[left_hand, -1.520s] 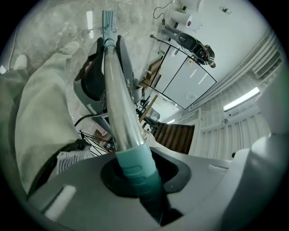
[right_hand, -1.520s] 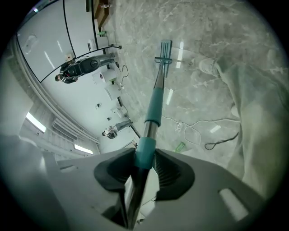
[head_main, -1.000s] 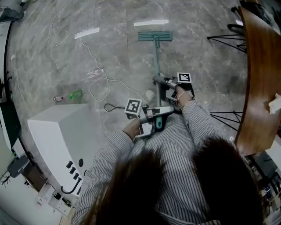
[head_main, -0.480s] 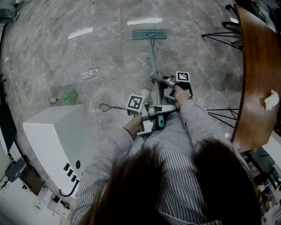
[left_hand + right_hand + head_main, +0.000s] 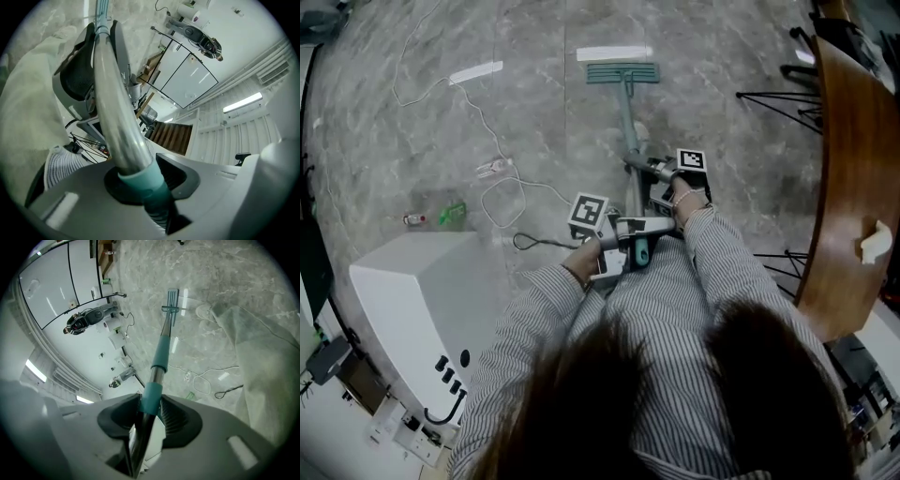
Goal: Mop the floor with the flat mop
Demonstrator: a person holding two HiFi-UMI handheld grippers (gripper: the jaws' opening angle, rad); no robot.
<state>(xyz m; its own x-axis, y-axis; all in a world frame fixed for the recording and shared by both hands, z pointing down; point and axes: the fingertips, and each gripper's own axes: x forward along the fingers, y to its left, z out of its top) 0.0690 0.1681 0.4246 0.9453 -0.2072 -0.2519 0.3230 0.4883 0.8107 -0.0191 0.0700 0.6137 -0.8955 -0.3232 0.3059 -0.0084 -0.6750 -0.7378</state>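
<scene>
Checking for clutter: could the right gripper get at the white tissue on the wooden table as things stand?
Probably not yet: the right gripper is shut on the mop handle, so it is occupied. The tissue itself lies uncovered near the edge of the wooden table.

mop pole [image 5: 112, 108]: shiny bare metal, teal plastic sleeve [image 5: 152, 397] | floor [image 5: 722, 56] under the mop head [image 5: 622, 72]: pretty glossy polished stone | table [image 5: 853, 150] right of it: smooth wood
</scene>
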